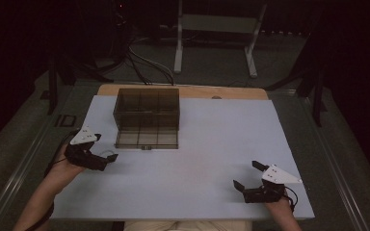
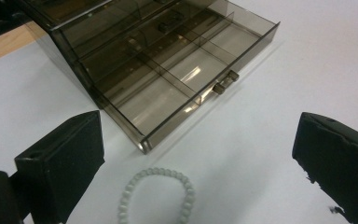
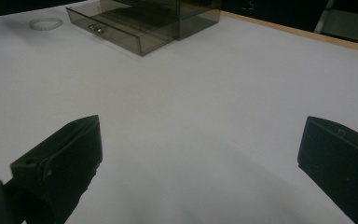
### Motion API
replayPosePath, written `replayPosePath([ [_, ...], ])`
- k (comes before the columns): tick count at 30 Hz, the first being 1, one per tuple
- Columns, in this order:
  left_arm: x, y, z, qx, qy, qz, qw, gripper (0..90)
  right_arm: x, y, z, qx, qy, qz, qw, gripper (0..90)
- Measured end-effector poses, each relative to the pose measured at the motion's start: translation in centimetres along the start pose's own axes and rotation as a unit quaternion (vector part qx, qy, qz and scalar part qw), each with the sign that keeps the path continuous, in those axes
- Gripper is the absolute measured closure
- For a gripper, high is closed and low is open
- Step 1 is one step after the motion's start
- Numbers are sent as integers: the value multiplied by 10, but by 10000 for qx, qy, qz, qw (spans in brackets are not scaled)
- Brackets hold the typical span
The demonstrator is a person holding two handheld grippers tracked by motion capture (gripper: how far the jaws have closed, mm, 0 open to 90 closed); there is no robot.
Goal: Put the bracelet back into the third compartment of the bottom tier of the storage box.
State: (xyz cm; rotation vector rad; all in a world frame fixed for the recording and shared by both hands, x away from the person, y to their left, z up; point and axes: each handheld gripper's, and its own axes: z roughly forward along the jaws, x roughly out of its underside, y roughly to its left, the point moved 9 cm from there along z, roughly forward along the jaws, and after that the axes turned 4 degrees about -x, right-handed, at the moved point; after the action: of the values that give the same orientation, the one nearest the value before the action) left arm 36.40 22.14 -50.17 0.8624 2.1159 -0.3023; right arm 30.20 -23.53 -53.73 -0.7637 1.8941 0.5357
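A white bead bracelet (image 2: 156,196) is seen lying flat on the tabletop (image 1: 212,144) between the wide-spread jaws of the left gripper (image 1: 107,155), near the tabletop's left edge, untouched by either jaw. Just beyond it, the pulled-out bottom drawer (image 2: 177,88) of a smoked clear drawer box (image 1: 147,108) is found, its small front handle (image 2: 226,82) facing the bracelet; the box stands toward the far edge. The right gripper (image 1: 247,174) is held near the front right corner, well apart, its jaws also spread wide with nothing between them. The drawer's dividers are shown clearly in the left gripper view; from the right gripper view, bracelet (image 3: 45,23) and drawer (image 3: 121,29) are seen far off.
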Motion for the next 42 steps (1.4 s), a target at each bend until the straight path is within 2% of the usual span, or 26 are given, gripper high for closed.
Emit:
replayPosePath([
  [5,8,-12,1,272,-43,-30,9996,34,0,0,1,6,18,-14,10000,0],
  [7,14,-15,3,338,-2,25,9994,34,1,0,1,-2,29,-9,10000,0],
  [9,20,-17,6,305,80,116,9994,35,1,0,1,-3,34,-13,10000,0],
  [15,34,-18,12,205,90,143,9996,36,1,1,1,-6,38,-27,10000,0],
  [21,55,-13,22,84,304,226,9992,79,1,3,1,-34,51,-66,10000,0],
  [23,59,-11,24,56,300,220,9993,155,1,3,1,-32,47,-78,10000,0],
  [26,64,-8,27,77,271,189,9994,174,1,3,1,-30,50,-85,9999,0],
  [29,69,-6,29,95,239,279,9993,347,1,3,1,-29,55,-70,10000,0],
  [32,73,-2,31,18,314,357,9989,410,1,3,1,-22,55,-81,9999,0],
  [34,74,0,32,71,328,326,9989,435,1,3,1,-19,55,-69,10000,0],
  [35,75,0,32,97,342,356,9987,479,1,3,1,-15,60,-72,10000,0],
  [42,76,0,38,211,441,477,9977,626,2,3,1,-17,84,-73,9999,0],
])
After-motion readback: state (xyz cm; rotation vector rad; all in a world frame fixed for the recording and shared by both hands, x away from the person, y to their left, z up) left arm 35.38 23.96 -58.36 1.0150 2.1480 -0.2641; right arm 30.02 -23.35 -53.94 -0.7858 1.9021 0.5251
